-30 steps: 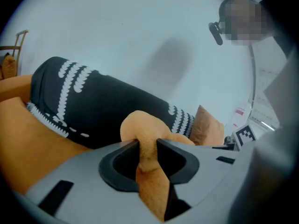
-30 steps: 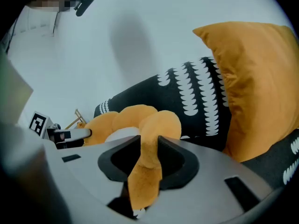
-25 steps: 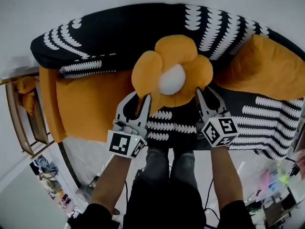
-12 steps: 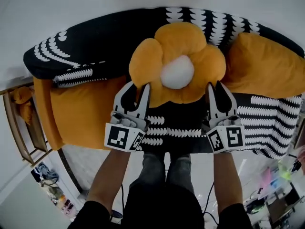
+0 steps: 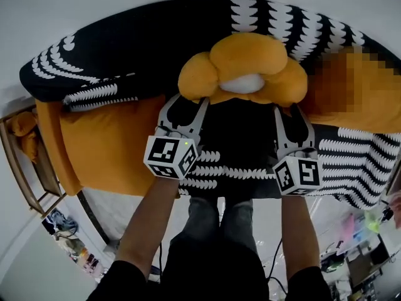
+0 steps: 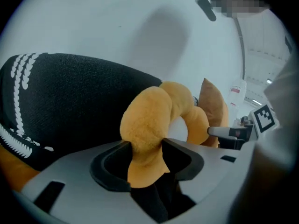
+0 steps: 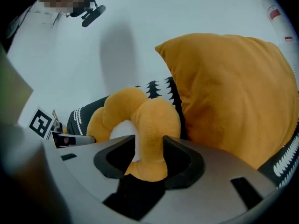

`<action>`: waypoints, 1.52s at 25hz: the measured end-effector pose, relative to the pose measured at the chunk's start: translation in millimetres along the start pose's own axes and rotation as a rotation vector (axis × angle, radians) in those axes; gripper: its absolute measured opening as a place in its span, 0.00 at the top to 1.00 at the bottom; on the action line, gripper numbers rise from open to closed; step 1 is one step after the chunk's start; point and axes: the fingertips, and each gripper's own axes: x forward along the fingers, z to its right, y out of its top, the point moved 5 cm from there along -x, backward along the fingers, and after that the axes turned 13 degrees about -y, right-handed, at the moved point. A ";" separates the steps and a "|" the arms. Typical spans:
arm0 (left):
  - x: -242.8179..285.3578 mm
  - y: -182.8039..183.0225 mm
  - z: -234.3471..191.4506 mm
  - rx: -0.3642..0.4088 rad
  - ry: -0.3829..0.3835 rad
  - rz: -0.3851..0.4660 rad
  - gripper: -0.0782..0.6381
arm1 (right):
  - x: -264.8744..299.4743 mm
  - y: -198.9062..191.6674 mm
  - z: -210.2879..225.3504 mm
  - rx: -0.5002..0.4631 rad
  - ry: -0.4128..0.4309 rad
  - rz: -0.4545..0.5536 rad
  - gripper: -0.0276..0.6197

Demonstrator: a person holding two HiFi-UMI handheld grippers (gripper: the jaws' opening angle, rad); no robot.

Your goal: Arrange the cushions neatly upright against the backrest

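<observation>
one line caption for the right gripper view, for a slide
Right gripper, jaws just eased wider, pinching a petal of the flower cushion beside a plain orange cushion on the patterned sofa.

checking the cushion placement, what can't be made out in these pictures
Head view: a mosaic patch covers much of the plain orange cushion.
All views: whether the flower cushion touches the backrest; its own petals hide that.
Head view: the sofa, right end cut off by the edge.

Head view looks steeply down on the sofa; both gripper views, close-up, share the cushion at 12 o'clock.
</observation>
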 end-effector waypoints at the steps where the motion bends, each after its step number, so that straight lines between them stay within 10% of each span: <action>1: -1.2 -4.9 -3.5 -0.002 0.000 -0.015 0.60 | 1.6 -4.1 -0.3 -0.005 -0.010 -0.012 0.64; 16: -62.8 -25.8 6.1 0.058 0.111 -0.036 0.48 | -19.6 -16.5 -5.1 -0.059 -0.013 -0.032 0.63; 26: -181.4 -59.0 40.1 -0.060 0.324 0.005 0.48 | -88.2 -47.6 -83.8 -0.171 0.294 -0.184 0.63; 31: -284.5 -25.4 51.3 -0.056 0.480 0.036 0.49 | -130.9 -21.0 -185.2 -0.243 0.559 -0.184 0.63; 38: -424.3 33.8 79.7 -0.098 0.603 0.175 0.49 | -192.9 31.0 -278.0 -0.248 0.724 -0.194 0.63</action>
